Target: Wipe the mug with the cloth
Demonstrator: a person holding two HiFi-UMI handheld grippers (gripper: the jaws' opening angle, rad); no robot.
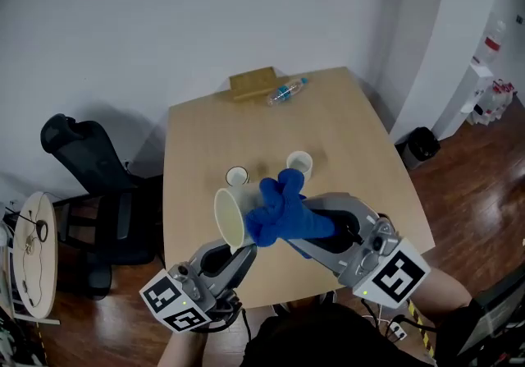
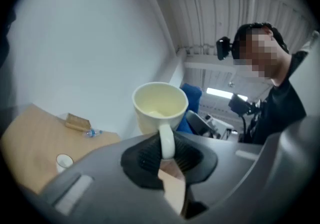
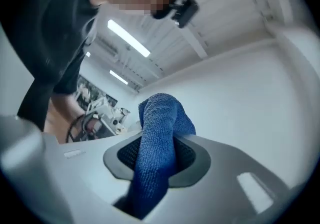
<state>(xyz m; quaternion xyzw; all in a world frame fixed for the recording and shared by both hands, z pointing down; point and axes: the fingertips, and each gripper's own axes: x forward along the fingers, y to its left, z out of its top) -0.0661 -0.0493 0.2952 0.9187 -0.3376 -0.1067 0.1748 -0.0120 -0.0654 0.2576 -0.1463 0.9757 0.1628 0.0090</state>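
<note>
Our left gripper point(image 1: 239, 252) is clamped on the handle of the cream mug point(image 1: 230, 217), held over the near end of the table point(image 1: 361, 135). Our right gripper point(image 1: 321, 230) pinches the blue cloth point(image 1: 283, 209), which is bunched just beside the mug and screens its side. Beyond stand two small cups point(image 1: 237, 176), and farther off a plastic bottle point(image 1: 285, 93) lies by a wooden block point(image 1: 253, 83).

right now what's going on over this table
A person holds tongs in each hand above the table. The left tongs grip the mug by its handle, with the mug tipped on its side. The right tongs are shut on a blue cloth bunched against the mug's outside. Two cups, a bottle and a wooden block sit on the table.
</note>
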